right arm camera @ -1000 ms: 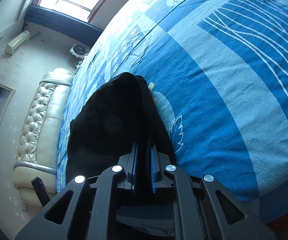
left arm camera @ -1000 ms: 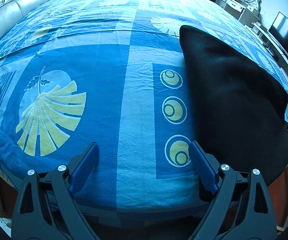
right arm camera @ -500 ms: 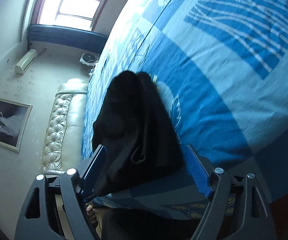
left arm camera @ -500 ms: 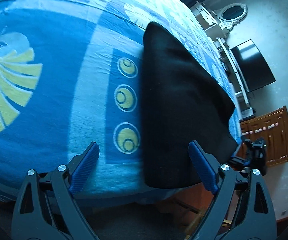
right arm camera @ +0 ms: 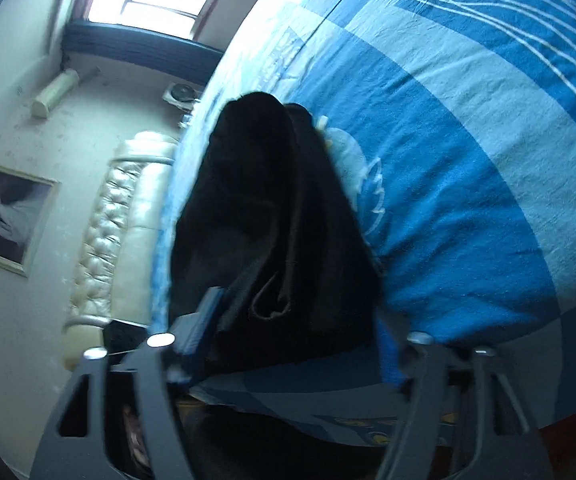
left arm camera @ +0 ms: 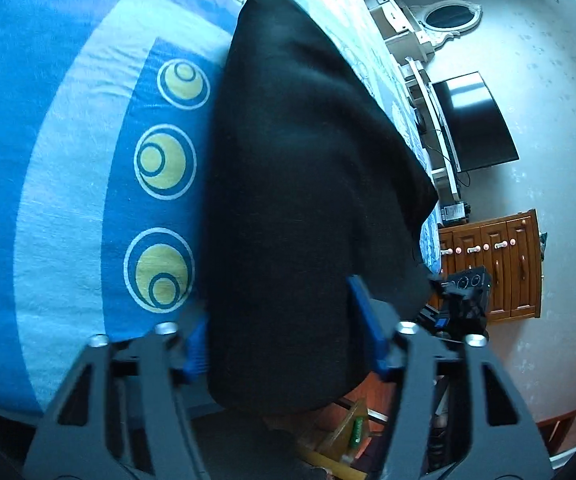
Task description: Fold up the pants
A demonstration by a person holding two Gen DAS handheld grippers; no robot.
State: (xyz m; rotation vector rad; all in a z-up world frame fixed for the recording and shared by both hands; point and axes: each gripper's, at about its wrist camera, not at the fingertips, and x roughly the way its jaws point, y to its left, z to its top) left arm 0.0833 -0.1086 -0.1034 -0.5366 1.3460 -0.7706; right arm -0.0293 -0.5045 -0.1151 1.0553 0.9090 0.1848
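The black pants [left arm camera: 300,168] lie folded lengthwise along the near edge of the bed, on the blue patterned sheet [left arm camera: 68,152]. My left gripper [left arm camera: 280,332] is open, its blue pads [left arm camera: 362,320] on either side of the near end of the pants. The pants also show in the right wrist view [right arm camera: 272,220], with a fold loop near the front. My right gripper [right arm camera: 292,340] is open and straddles that end of the pants at the bed's edge.
The other gripper [left arm camera: 464,296] shows at the far side of the pants. A wooden cabinet [left arm camera: 496,264], a TV [left arm camera: 472,120] and a white dresser stand beyond the bed. A cream tufted sofa [right arm camera: 116,224] and a window lie on the other side.
My right gripper let go of the pants and opened. My left gripper moved right, from the bare sheet to the near end of the pants, and narrowed around it.
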